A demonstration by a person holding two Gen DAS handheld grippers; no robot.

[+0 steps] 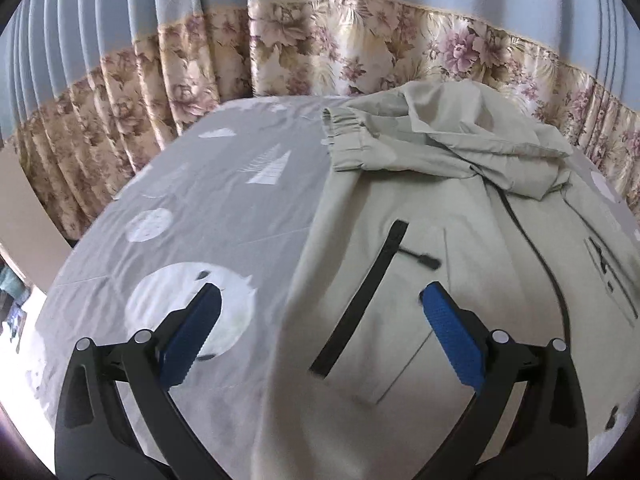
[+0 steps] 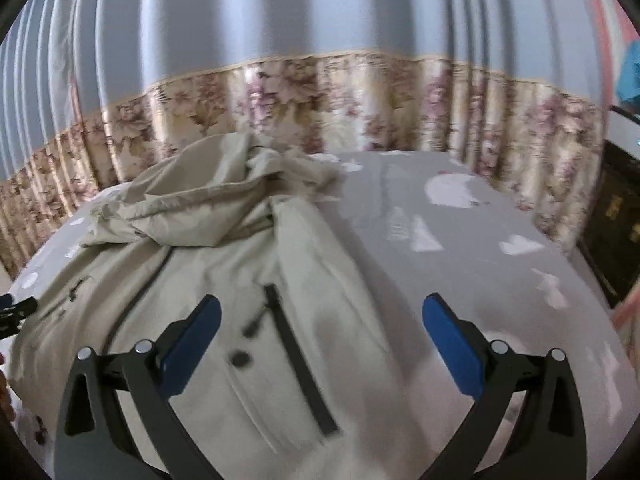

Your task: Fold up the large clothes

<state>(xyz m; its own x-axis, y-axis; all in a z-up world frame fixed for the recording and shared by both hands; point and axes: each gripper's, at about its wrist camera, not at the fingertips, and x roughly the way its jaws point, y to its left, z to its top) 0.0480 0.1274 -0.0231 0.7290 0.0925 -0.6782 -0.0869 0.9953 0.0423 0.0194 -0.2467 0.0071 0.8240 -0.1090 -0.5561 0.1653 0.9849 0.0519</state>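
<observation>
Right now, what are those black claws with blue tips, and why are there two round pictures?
Those claws are grabbing tools; a person holds one in each hand. Each carries a small camera looking along its fingers, which bends the picture round. One picture comes from the left gripper, the other from the right gripper. Both are open and hold nothing. Under them a pale green jacket lies on a grey sheet with white shapes. Behind hangs a flowery curtain.
</observation>
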